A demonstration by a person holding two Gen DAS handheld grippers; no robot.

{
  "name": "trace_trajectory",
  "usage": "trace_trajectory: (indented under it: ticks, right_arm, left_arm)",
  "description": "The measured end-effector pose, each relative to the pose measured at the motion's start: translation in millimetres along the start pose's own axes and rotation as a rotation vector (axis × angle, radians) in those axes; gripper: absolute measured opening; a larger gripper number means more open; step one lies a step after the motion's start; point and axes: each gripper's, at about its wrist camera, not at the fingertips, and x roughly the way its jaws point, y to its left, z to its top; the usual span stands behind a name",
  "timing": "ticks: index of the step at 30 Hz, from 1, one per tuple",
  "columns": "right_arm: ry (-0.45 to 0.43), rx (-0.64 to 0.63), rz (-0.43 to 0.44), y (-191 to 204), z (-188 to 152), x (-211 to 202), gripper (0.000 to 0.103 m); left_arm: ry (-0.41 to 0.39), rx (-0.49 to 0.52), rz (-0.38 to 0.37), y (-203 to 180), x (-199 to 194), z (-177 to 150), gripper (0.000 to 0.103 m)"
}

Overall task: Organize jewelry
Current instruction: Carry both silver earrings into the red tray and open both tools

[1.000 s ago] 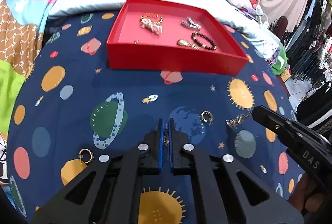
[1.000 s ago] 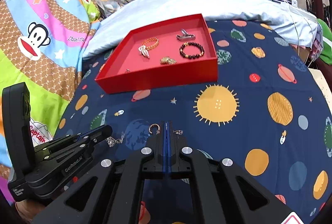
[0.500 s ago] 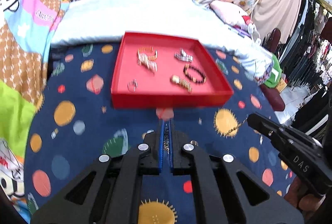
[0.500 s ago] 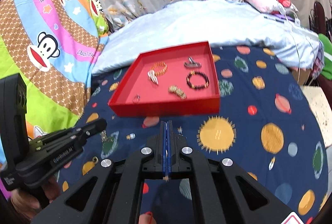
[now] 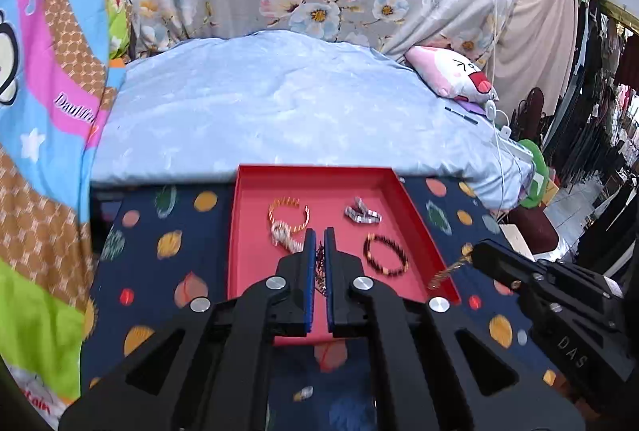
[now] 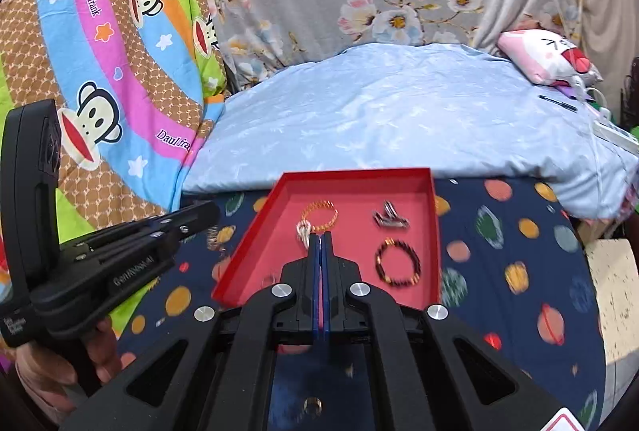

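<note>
A red tray (image 5: 419,215) lies on the navy planet-print cloth and also shows in the right wrist view (image 6: 247,263). It holds a gold bangle (image 5: 288,215), a silver piece (image 5: 362,215), a dark beaded bracelet (image 5: 385,255) and a silver chain piece (image 5: 281,236). My left gripper (image 5: 319,233) is shut on a small dark chain (image 5: 320,271), held over the tray. My right gripper (image 6: 320,240) is shut on a gold chain (image 5: 449,269) that dangles from its tip at the tray's right edge.
A gold ring (image 6: 312,406) lies on the cloth below my right gripper. Behind the tray is a light blue quilt (image 5: 279,103) with a pink plush pillow (image 5: 451,75). A floral curtain and a cartoon monkey sheet hang behind.
Both grippers have risen from the cloth with their chains and moved forward to the tray. The tray now lies right under the fingertips.
</note>
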Motion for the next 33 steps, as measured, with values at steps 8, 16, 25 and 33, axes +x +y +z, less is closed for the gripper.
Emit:
trace_trajectory:
  ticks: [8, 16, 25, 33]
  right_arm:
    - [0.048, -0.015, -0.01, -7.4, 18.4, 57.5, 0.0]
    - [0.105, 0.012, -0.004, -17.9, 12.2, 100.1, 0.0]
    - [0.101, 0.017, -0.016, -23.1, 12.4, 117.6, 0.014]
    - [0.033, -0.011, -0.087, -18.3, 1.8, 57.2, 0.021]
  left_arm:
    - [0.049, -0.005, 0.023, 5.8, 58.2, 14.6, 0.003]
    - [0.112, -0.023, 0.032, 13.1, 98.5, 7.3, 0.003]
    - [0.127, -0.076, 0.068, 22.5, 112.7, 4.3, 0.047]
    - [0.05, -0.06, 0.145, 33.1, 57.6, 3.9, 0.058]
